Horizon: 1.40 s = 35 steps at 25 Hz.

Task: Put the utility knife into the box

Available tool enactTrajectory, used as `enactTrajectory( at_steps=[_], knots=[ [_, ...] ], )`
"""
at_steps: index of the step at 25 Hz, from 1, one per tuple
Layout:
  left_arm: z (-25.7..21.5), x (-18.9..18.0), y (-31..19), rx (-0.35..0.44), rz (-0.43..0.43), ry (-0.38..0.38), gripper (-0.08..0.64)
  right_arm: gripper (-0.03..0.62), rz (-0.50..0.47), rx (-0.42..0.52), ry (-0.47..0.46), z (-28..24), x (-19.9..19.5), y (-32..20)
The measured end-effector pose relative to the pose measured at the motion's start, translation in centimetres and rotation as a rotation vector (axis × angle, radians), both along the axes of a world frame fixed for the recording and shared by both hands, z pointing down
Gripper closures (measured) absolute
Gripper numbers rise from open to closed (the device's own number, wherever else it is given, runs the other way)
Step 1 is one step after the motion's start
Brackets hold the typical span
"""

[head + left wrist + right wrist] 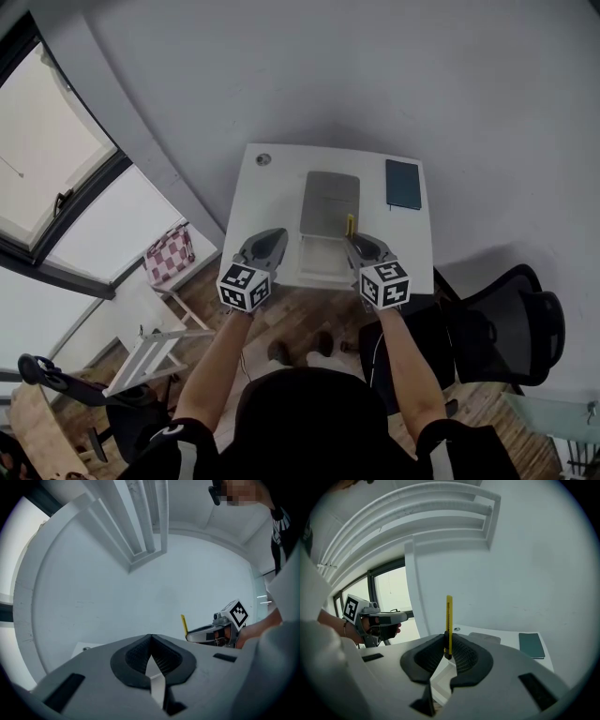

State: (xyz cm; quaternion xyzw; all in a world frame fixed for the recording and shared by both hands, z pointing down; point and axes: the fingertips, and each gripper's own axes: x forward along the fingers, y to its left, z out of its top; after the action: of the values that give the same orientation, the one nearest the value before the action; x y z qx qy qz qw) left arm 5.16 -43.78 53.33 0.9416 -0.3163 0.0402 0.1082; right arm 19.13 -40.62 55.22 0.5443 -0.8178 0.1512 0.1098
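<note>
A yellow utility knife (351,225) stands upright in my right gripper (353,240), which is shut on its lower end, just right of the box. In the right gripper view the knife (449,618) rises straight out from between the pads (459,656). The box (320,262) lies open on the white table, its grey lid (329,200) folded back behind it. My left gripper (275,236) hovers at the box's left side, shut with nothing in it. In the left gripper view its pads (140,654) meet, and the right gripper (213,632) with the knife (184,624) shows beyond.
A dark green notebook (403,184) lies at the table's back right corner, and a small round fitting (263,159) at the back left. A black office chair (511,323) stands to the right. A checked stool (170,257) and windows are on the left.
</note>
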Motion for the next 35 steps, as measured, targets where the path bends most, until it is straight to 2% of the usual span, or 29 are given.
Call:
enactTrajectory(
  at_steps=[10, 14, 18, 24, 35],
  knots=[
    [2.7, 0.5, 0.7, -0.047, -0.004, -0.026, 0.535, 0.528, -0.051, -0.096, 0.024, 4.6, 0.0, -0.8],
    [3.8, 0.9, 1.0, -0.062, 0.022, -0.009, 0.534, 0.528, -0.079, -0.144, 0.038, 7.0, -0.2, -1.1],
    [5.4, 1.0, 0.9, -0.080, 0.027, -0.036, 0.535, 0.528, -0.116, -0.203, 0.056, 10.0, -0.6, -1.4],
    [7.5, 0.9, 1.0, -0.134, 0.011, -0.027, 0.534, 0.528, -0.179, -0.291, 0.095, 14.0, -1.3, -1.5],
    [10.5, 0.1, 0.4, -0.194, -0.033, -0.054, 0.535, 0.528, -0.233, -0.419, 0.095, 19.6, -1.9, -1.7]
  ],
)
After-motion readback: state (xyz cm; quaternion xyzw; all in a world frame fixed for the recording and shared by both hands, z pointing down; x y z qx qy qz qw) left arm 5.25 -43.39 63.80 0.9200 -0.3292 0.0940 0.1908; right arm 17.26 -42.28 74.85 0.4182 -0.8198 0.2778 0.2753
